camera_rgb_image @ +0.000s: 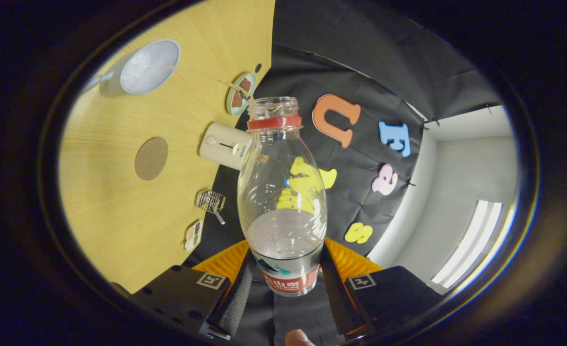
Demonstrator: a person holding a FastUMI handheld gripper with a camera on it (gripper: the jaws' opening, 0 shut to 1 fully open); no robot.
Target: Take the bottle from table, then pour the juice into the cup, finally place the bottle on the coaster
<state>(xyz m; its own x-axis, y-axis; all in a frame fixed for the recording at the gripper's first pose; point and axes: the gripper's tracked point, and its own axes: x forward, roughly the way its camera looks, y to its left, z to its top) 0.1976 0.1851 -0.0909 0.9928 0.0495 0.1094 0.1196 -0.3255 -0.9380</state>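
My gripper (285, 276) is shut on the base of a clear plastic bottle (282, 182), one finger on each side of its label. The bottle has no cap and a red ring under its open mouth. It is tipped toward the wooden table (110, 202), and clear liquid sits in the part nearest the fingers. A thin stream runs from its mouth toward a pale blue cup (149, 66) beyond it on the table. A round brown coaster (151, 158) lies flat on the table, between the cup and my fingers and off to the side of the bottle.
A small plate with brown food (241, 93) and a cream box-shaped device (225, 145) sit by the table edge near the bottle's neck. Closer to the fingers lie a small wire basket (211, 201) and a little tray (193, 235). A fingertip (297, 338) shows behind the gripper.
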